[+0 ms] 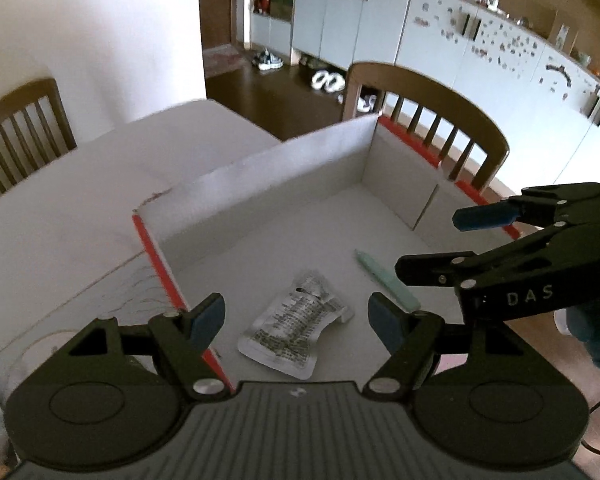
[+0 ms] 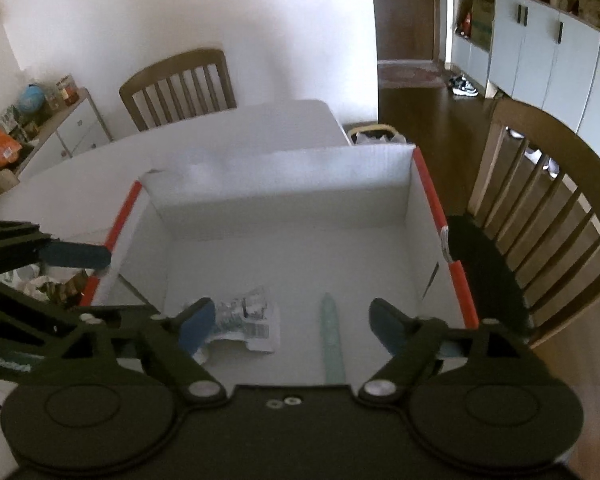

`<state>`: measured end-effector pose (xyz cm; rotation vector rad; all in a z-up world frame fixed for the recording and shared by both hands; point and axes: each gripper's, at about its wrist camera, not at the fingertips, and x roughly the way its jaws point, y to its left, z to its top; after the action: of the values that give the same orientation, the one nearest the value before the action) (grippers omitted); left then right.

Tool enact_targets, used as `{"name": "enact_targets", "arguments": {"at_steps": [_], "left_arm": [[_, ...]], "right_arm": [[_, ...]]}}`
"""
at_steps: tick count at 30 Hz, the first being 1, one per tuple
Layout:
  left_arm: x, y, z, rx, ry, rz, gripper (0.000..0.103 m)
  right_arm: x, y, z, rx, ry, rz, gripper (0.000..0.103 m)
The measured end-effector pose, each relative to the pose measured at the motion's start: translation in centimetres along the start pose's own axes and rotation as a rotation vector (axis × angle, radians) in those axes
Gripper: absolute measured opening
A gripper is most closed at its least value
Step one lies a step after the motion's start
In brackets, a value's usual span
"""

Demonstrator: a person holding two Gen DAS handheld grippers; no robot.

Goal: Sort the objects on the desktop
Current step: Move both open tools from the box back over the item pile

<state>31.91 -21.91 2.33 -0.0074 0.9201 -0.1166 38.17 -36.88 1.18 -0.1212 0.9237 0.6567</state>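
Note:
A white cardboard box (image 1: 284,184) with red edges lies open on the white table. On its floor lie a crumpled silver sachet (image 1: 296,330) and a pale green pen (image 1: 386,280). My left gripper (image 1: 296,316) hangs open above the sachet, nothing between its blue pads. In the right wrist view, the right gripper (image 2: 292,322) is open over the box (image 2: 284,200), with the green pen (image 2: 331,340) and the sachet (image 2: 244,316) lying free on the floor below. The right gripper (image 1: 432,244) also shows at the right of the left wrist view.
Wooden chairs stand beyond the table (image 1: 28,128) and beside the box (image 1: 440,120). Wrappers and small clutter (image 2: 48,286) lie on the table left of the box. A low cabinet with a globe and packets (image 2: 32,116) stands at the far left wall.

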Motion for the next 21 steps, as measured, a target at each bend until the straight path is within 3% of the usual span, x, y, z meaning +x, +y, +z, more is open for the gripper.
{"name": "enact_targets", "arguments": {"at_steps": [14,16,21], "left_arm": [[-5.7,2.0,-3.7,-0.007,-0.086,-0.040,0.078],[-6.5,2.7,-4.4,-0.011,-0.099,-0.053,0.083],[-8.4,4.5,-6.2,-0.018,-0.123,-0.065,0.084]], "right_arm": [[-4.0,4.6,-1.1,0.050,-0.094,-0.031,0.096],[-4.5,5.6,-1.3,0.038,-0.107,-0.035,0.097],[-4.9,8.4,-2.0,0.038,-0.128,-0.045,0.097]]}}
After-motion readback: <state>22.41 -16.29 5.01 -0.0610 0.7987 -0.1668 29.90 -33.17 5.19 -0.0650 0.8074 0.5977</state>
